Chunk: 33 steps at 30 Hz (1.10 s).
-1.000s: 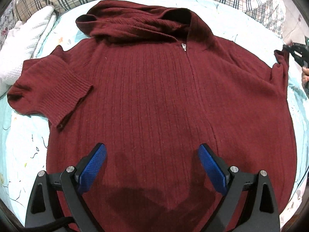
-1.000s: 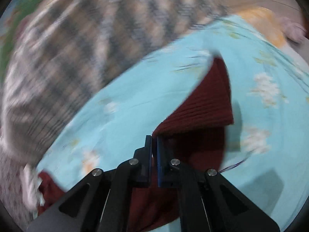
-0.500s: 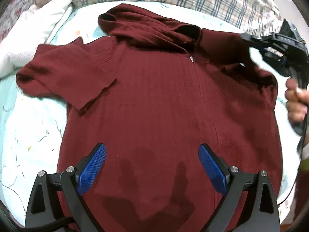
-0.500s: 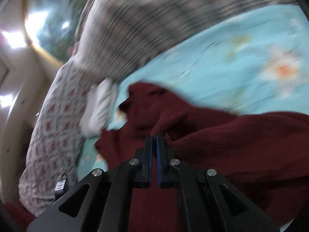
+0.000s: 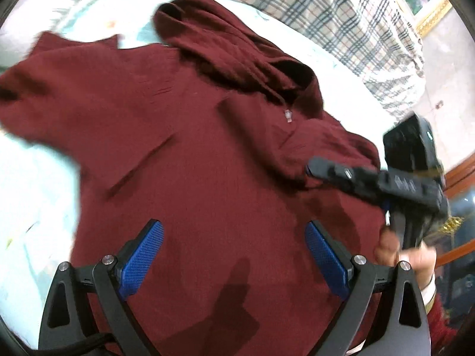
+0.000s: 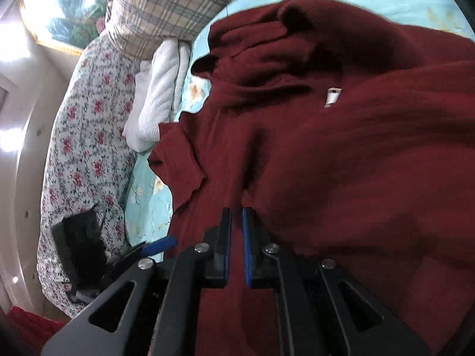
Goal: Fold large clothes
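**Right sleeve laid across the chest; right jaws parting**

Right gripper (image 6: 236, 231): the jaws stand a narrow slit apart and are opening. Maroon knit shows in the slit, but whether any cloth is still pinched there cannot be told. A second ago this gripper held the right sleeve's cuff out over the blue sheet; it has since swept inward, and the right sleeve (image 5: 320, 148) now lies folded over the chest, just at 4 o'clock of the zipper pull (image 5: 287, 116). By this reading the second sleeve fold is at its release.

Left gripper (image 5: 234, 255): jaws wide apart, nothing between them, hovering above the lower front of the sweater (image 5: 207, 154) and pitched downward. It has drifted slightly and rolled, so the garment now sits skewed, hood toward 12 o'clock.

The left sleeve (image 6: 181, 163) is already folded in, at 10 o'clock of the right jaws. The sweater lies face up on the floral bedsheet (image 6: 145, 204), with a white towel (image 6: 160, 95) and plaid pillow (image 6: 166, 3) beyond. The person's right hand (image 5: 406, 249) grips its handle at 3 o'clock in the left view.
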Tool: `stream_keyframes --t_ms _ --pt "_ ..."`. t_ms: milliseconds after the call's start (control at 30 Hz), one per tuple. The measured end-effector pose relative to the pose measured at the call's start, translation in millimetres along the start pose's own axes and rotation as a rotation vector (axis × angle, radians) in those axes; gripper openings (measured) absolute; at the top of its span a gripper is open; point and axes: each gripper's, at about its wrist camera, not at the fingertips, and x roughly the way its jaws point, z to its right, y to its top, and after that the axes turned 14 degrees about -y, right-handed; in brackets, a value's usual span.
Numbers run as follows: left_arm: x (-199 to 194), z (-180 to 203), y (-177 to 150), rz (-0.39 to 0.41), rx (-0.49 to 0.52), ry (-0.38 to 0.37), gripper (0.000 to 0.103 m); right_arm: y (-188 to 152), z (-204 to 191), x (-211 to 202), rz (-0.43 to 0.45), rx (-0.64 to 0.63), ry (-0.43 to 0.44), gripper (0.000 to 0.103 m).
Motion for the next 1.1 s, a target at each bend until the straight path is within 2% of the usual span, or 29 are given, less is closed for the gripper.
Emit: stream_keyframes --t_ms 100,233,300,333,367,400,433,467,567,633,667,700,767,867,1000,1067,1100 --pt "29.5 0.1 28.6 -0.028 0.002 -0.045 0.097 -9.4 4.7 -28.6 0.057 0.007 -0.030 0.009" --pt "66.2 -13.1 69.0 -0.039 -0.053 -0.080 0.095 -23.7 19.8 -69.5 0.128 0.050 -0.088 0.009" --pt "74.5 -16.1 80.9 -0.016 -0.054 -0.086 0.086 -32.1 30.4 -91.9 0.171 0.081 -0.128 0.009" --pt "77.1 -14.4 85.5 -0.006 -0.031 -0.083 0.066 -34.8 33.7 -101.3 0.193 0.096 -0.145 0.009" --pt "78.3 -13.0 88.5 -0.008 -0.015 -0.079 0.034 -38.5 40.0 -111.9 0.218 0.113 -0.161 0.009" --pt "81.7 -12.0 90.1 -0.020 0.003 -0.073 0.015 -41.8 46.7 -123.6 0.248 0.131 -0.183 0.009" --pt "82.7 -11.8 91.2 -0.025 0.011 -0.065 0.005 -44.7 53.2 -134.5 0.275 0.150 -0.212 0.009" --pt "77.2 -11.8 89.8 -0.005 0.016 -0.056 0.004 -46.7 58.3 -143.1 0.294 0.165 -0.235 0.009" --pt "30.1 -10.7 82.4 0.149 0.064 -0.020 0.004 -50.1 73.3 -170.1 0.353 0.213 -0.321 0.009" --pt "7.0 -21.0 81.6 0.214 0.059 0.034 0.004 -49.6 82.6 -178.8 0.363 0.237 -0.387 0.012" --pt "1.1 -29.6 81.6 0.220 0.043 0.047 0.004 -48.0 89.2 -181.1 0.358 0.249 -0.415 0.025" --pt "-1.2 -35.3 81.5 0.219 0.028 0.046 0.004 -44.9 95.6 -180.7 0.351 0.266 -0.437 0.045" --pt "-5.1 -45.8 79.3 0.218 0.000 0.044 0.004 -39.4 104.6 -177.5 0.345 0.275 -0.446 0.060" --pt "-4.1 -46.0 75.4 0.222 -0.007 0.049 0.004 -22.2 113.3 -158.6 0.313 0.269 -0.472 0.060" --pt "-2.0 -49.3 69.2 0.217 -0.015 0.062 0.004 -4.1 133.4 -126.7 0.228 0.288 -0.509 0.060" --pt "-5.1 -50.2 67.5 0.232 -0.018 0.065 0.004 -1.7 134.3 -125.0 0.235 0.268 -0.499 0.058" --pt "-7.1 -51.8 65.2 0.237 -0.018 0.067 0.004 -0.9 132.9 -125.7 0.227 0.249 -0.490 0.028"
